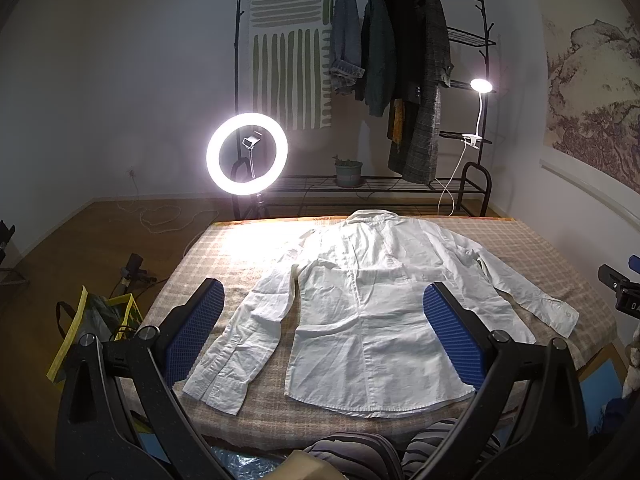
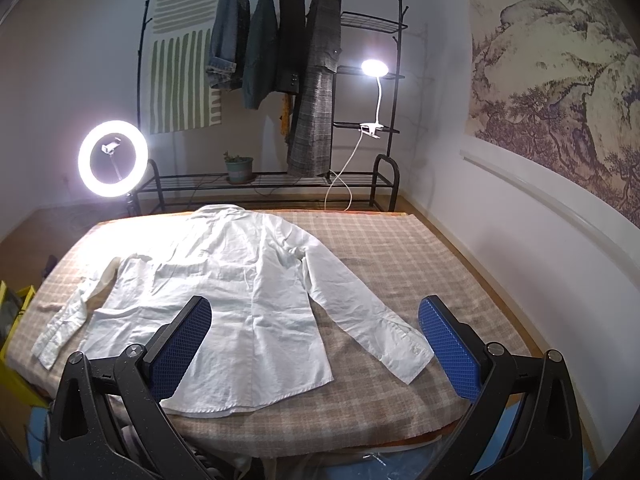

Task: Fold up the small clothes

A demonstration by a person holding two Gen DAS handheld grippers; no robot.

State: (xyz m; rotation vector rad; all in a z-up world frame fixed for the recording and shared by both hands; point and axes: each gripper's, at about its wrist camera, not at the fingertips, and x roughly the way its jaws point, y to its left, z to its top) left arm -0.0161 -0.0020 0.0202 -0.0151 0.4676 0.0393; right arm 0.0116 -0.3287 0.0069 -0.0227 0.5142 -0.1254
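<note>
A white long-sleeved shirt [image 1: 360, 300] lies flat and unfolded, wrinkled, on the checked table [image 1: 540, 256], collar toward 12 o'clock and hem toward 6 o'clock. Its sleeves splay outward toward 7 and 4 o'clock, cuffs resting on the cloth.

The shirt [image 1: 360, 312] was plain white on a table cover [image 2: 400, 248] checked in beige and tan. Both grippers — left gripper [image 1: 324, 316] and right gripper [image 2: 316, 332] — were black with blue gridded pads [image 2: 452, 344]. A wall hanging [image 1: 290, 48] bore green stripes on cream — a bag [image 1: 72, 336] showed yellow.
</note>
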